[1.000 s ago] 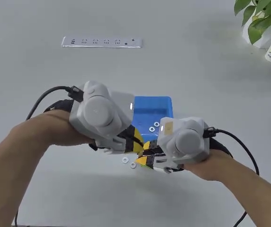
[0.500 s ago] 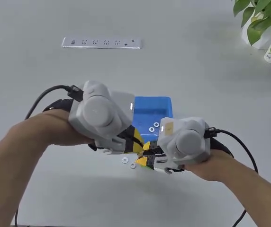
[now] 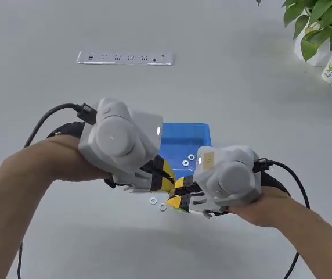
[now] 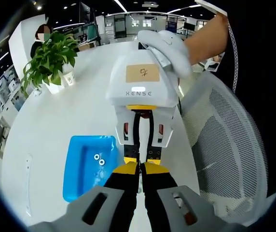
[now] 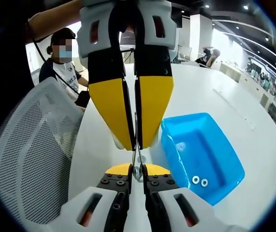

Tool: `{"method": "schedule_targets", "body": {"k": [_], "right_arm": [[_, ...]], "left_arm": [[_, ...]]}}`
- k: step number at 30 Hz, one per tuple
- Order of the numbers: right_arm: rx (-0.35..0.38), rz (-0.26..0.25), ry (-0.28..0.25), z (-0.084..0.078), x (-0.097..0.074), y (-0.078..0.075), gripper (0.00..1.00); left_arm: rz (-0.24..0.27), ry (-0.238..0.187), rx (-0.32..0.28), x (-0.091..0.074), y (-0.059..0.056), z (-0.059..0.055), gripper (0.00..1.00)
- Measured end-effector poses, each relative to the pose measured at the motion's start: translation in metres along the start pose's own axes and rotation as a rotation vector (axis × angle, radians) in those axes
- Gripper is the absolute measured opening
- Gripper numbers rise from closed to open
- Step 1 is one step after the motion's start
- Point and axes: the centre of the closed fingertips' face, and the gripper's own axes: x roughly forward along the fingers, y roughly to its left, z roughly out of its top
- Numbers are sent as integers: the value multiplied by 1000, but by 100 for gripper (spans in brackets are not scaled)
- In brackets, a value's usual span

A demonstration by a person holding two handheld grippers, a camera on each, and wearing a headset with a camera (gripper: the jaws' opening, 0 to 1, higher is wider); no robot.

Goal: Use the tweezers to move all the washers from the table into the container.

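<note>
Two washers (image 3: 153, 200) lie on the white table just in front of the blue container (image 3: 183, 135). Two more washers (image 3: 188, 158) rest inside it, also seen in the left gripper view as washers (image 4: 99, 160) in the container (image 4: 80, 169). My left gripper (image 3: 169, 181) and right gripper (image 3: 176, 199) meet tip to tip above the loose washers. The thin metal tweezers (image 5: 137, 145) run between both pairs of yellow jaws. My right gripper (image 5: 137, 171) is shut on one end, and the left gripper (image 5: 134, 140) closes on them from above. The tweezers' tips are hidden.
A white power strip (image 3: 125, 57) lies at the back of the table. A potted plant (image 3: 320, 29) stands at the far right corner. A white mesh chair (image 5: 32, 159) sits beside the table. Cables trail from both grippers.
The head camera has shifted a little. Both grippers stay tip to tip and the washers have not moved.
</note>
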Motion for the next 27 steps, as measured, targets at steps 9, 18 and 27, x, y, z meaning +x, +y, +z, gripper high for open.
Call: {"method": "schedule_targets", "body": {"k": [9, 18, 27], "right_arm": [[4, -4, -7, 8, -9, 2, 10], [2, -19, -21, 19, -20, -3, 10], [-5, -25, -23, 26, -27, -8, 10]], "left_arm": [[-5, 12, 12, -9, -1, 8, 6], [4, 18, 38, -20, 2, 19, 6], [5, 7, 45, -27, 7, 26, 6]]}}
